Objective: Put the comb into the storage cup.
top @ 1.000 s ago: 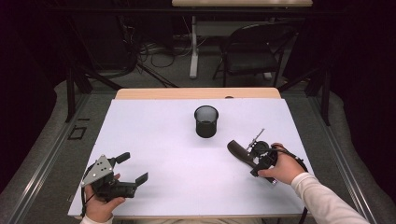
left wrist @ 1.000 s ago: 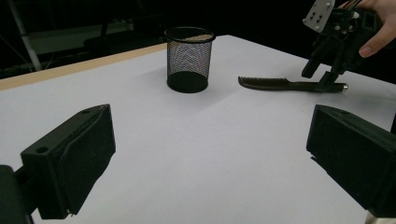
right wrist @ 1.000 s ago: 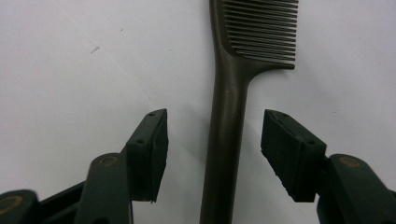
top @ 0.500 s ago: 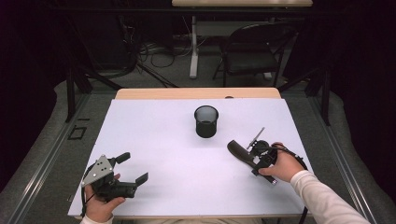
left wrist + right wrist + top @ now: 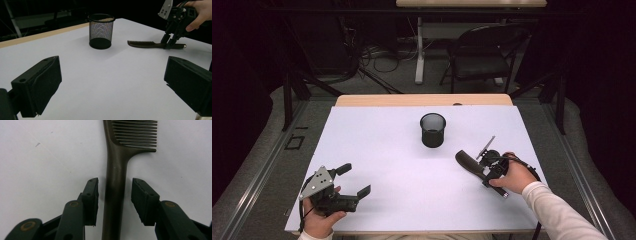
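Note:
A dark brown comb (image 5: 467,162) lies flat on the white table (image 5: 387,145), right of centre. My right gripper (image 5: 486,172) points down over its handle. In the right gripper view the handle (image 5: 115,182) runs between the two pads (image 5: 91,195) with a thin gap on each side. The jaws have just been closing and are open around the handle. The left gripper view shows the comb (image 5: 146,44) under the right gripper (image 5: 168,42). My left gripper (image 5: 356,179) rests near the table's front left, open and holding nothing (image 5: 112,82).
A black mesh cup (image 5: 433,130) stands upright at the table's middle, left of and beyond the comb, also seen from the left gripper (image 5: 100,31). A chair (image 5: 482,55) and a table leg stand beyond the far edge.

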Available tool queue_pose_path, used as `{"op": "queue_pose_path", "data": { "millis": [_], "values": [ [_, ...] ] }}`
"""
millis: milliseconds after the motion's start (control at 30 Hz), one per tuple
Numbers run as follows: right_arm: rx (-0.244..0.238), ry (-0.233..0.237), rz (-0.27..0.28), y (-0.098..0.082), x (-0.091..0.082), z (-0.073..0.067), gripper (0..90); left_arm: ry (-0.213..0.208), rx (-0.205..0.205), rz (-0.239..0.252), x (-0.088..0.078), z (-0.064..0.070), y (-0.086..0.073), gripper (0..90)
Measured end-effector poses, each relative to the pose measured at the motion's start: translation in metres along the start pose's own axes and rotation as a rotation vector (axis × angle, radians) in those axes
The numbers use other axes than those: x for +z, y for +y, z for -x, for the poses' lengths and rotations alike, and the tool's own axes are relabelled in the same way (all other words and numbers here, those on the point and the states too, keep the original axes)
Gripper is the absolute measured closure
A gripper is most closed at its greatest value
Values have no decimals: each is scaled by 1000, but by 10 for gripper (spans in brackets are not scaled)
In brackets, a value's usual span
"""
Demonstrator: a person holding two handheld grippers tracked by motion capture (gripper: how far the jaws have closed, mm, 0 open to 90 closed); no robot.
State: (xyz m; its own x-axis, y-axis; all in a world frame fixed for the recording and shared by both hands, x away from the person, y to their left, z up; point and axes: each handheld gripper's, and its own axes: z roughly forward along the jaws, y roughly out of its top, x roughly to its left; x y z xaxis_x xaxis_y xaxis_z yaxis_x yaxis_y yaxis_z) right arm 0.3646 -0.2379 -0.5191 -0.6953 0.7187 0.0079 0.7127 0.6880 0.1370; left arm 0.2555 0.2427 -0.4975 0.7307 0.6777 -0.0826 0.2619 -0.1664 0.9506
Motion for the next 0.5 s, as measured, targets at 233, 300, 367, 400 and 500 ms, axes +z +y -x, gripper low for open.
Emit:
{"op": "queue_pose_path", "data": {
  "millis": [233, 300, 367, 400, 500],
  "values": [
    [-10, 0, -26, 1, 1, 1, 609, 2, 0, 0, 0, 0, 0, 12],
    [-9, -7, -25, 1, 2, 0, 615, 2, 0, 0, 0, 0, 0, 12],
    [-12, -11, -13, 1, 4, 0, 619, 2, 0, -1, 0, 0, 0, 12],
    [0, -4, 8, 1, 6, -1, 621, 3, 0, -2, 0, 0, 0, 12],
    [-7, -7, -14, 1, 5, -1, 629, 2, 0, -2, 0, 0, 0, 12]
  ]
}}
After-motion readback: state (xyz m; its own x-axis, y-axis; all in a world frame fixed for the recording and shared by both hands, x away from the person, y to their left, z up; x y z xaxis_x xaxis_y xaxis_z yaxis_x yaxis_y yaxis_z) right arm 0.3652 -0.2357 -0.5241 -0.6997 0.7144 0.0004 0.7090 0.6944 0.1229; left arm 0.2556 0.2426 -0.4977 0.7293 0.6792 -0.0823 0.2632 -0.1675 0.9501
